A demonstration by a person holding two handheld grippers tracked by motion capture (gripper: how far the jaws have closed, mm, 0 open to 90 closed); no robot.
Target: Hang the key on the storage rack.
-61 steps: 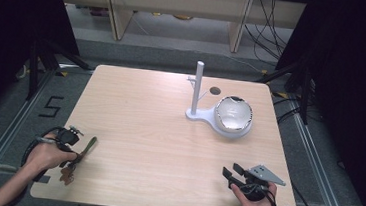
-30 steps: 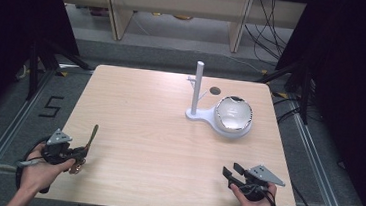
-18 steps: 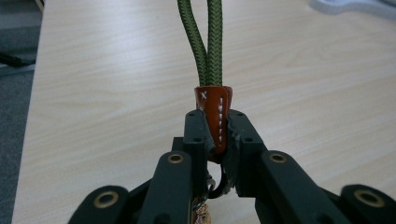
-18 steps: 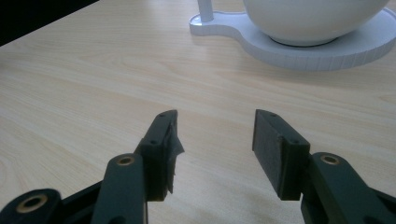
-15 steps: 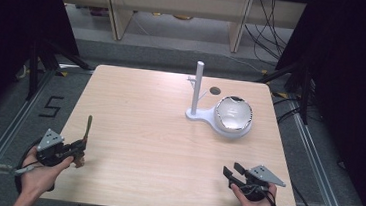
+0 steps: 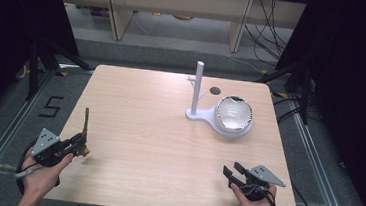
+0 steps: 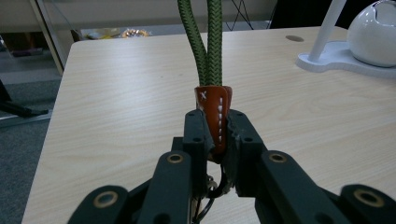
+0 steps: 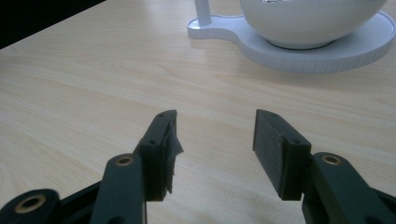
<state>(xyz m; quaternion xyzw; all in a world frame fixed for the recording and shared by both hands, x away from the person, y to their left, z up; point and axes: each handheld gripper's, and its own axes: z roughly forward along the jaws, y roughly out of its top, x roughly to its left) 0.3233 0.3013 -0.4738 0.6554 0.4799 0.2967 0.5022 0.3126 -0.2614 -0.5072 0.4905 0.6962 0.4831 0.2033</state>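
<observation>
Two strands of green cord [image 7: 205,42] are standing up from the orange tab [image 7: 215,114] my left gripper [image 7: 215,133] is pinching, low over the table's [image 6: 158,131] near left corner. My right gripper [image 8: 215,140] is gaping wide, empty. The tab could be slipping out; the pinch looks shallow.

The table [image 6: 145,110] is pale matt wood grain, the cord [image 7: 205,42] rough green braid in a stitched orange leather tab [image 7: 215,116], the bowl [image 8: 308,21] glossy white, its stand [image 6: 198,92] matt white plastic, the grippers' jaws matt black plastic.
</observation>
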